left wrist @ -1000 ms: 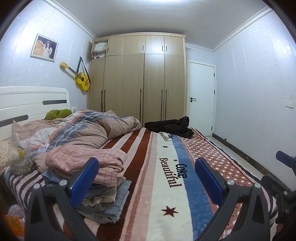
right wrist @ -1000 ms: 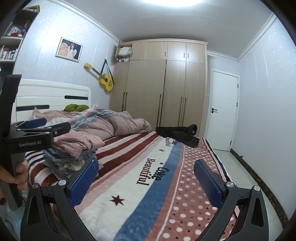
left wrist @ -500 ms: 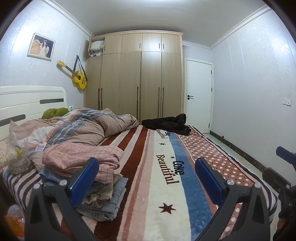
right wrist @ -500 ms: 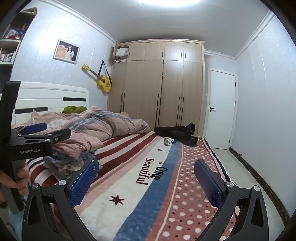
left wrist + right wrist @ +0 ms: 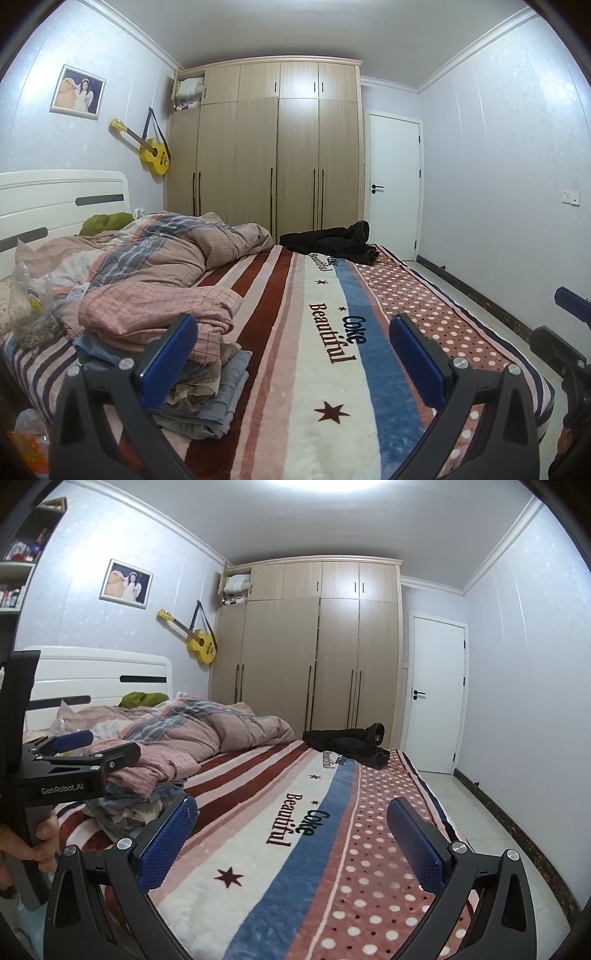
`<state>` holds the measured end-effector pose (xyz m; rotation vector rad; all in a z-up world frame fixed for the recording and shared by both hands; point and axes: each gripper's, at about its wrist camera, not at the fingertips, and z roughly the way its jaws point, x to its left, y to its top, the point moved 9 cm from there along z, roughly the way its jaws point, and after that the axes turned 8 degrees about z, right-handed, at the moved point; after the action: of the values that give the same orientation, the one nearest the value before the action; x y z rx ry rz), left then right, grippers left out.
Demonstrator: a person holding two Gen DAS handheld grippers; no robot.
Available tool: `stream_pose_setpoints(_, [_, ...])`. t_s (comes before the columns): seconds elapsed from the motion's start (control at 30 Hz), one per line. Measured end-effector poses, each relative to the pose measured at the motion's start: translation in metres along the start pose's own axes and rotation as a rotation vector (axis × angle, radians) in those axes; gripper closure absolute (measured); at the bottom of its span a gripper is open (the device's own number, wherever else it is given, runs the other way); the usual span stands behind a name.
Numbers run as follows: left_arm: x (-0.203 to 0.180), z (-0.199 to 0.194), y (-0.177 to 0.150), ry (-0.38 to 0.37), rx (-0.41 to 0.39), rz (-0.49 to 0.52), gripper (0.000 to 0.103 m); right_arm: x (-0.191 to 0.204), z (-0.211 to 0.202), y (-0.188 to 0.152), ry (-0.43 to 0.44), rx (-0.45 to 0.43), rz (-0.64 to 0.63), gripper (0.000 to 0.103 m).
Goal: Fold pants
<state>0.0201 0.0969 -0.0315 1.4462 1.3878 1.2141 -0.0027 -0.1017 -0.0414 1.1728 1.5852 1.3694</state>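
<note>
Jaws of left gripper (image 5: 293,360) and right gripper (image 5: 291,840) are standing wide apart, empty, nearing since earlier the dark pants (image 5: 332,242) lying crumpled, shape indistinct, at the bed's (image 5: 332,387) far end.

Left tool (image 5: 291,356) and right tool (image 5: 290,840), jaws wide apart.

Home bedroom, bed (image 5: 332,332) with striped blanket, tall wooden wardrobe (image 5: 266,147), wall-hung yellow guitar (image 5: 153,155), perhaps ukulele

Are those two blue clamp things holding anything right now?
No. The left gripper and the right gripper are both open, with only the bed showing between their fingers. The dark pants lie untouched at the far end.
</note>
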Motion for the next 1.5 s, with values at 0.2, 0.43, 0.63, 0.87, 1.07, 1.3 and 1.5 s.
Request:
stream_pose_setpoints(0.2, [0.0011,0.0015,-0.0005,-0.001,0.002,-0.001,0.001,-0.0033,0.0014,-0.0011,-0.008,0.006,0.01,0.0])
stream_pose_setpoints(0.43, [0.0011,0.0018,-0.0006,0.0,0.002,-0.002,0.001,-0.0039,0.0019,-0.0017,-0.008,0.006,0.013,0.0])
stream_pose_setpoints(0.63, [0.0024,0.002,-0.0009,-0.002,0.003,-0.001,0.001,-0.0043,0.002,-0.0015,-0.006,0.007,0.012,0.0])
stream_pose_setpoints(0.87, [0.003,0.0029,-0.0021,0.001,0.006,-0.001,0.001,-0.0041,0.0021,-0.0016,-0.006,0.007,0.012,0.0])
stream_pose_setpoints(1.07, [0.0051,0.0035,-0.0063,0.005,0.01,0.0,0.001,-0.0037,0.0021,-0.0017,-0.006,0.009,0.013,0.0])
stream_pose_setpoints(1.3, [0.0064,0.0032,-0.007,0.005,0.009,-0.002,0.001,-0.0042,0.002,-0.0013,-0.007,0.008,0.013,0.0])
stream_pose_setpoints(1.5, [0.0081,0.003,-0.0079,0.008,0.011,0.003,0.001,-0.005,0.0022,-0.0013,-0.006,0.009,0.013,0.0])
